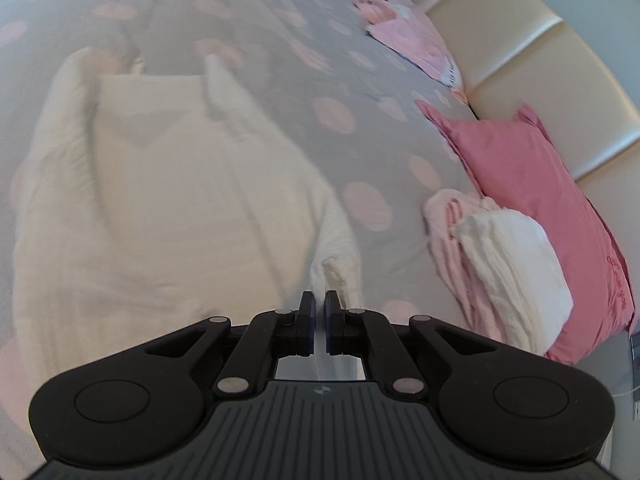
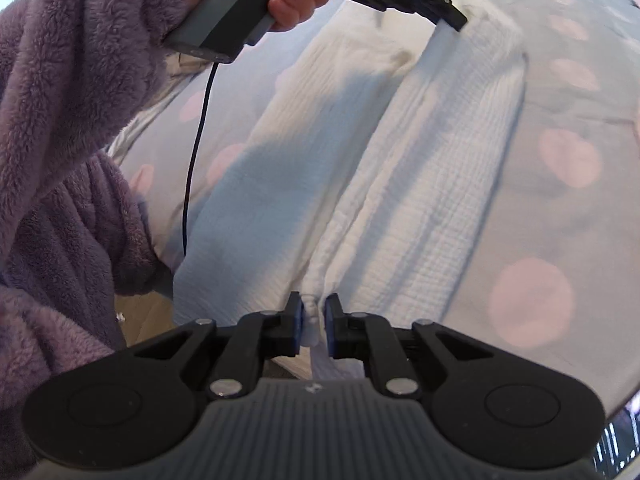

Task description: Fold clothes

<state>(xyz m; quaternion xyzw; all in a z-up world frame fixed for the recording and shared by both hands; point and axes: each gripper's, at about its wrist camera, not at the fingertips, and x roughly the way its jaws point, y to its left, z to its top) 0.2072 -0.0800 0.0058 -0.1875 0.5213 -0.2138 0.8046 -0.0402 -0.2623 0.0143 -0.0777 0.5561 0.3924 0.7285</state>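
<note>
On the grey pink-dotted bedcover (image 2: pixel 560 92), both the left claw (image 1: pixel 319 322) and right claw (image 2: pixel 315 326) are clamped on the white ribbed cotton garment (image 2: pixel 440 184).

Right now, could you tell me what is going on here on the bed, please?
A person in a purple fleece sleeve is folding a white garment on a dotted bedspread. The left claw and right claw are each shut on an edge of it. Folded clothes sit by a pink pillow.
</note>
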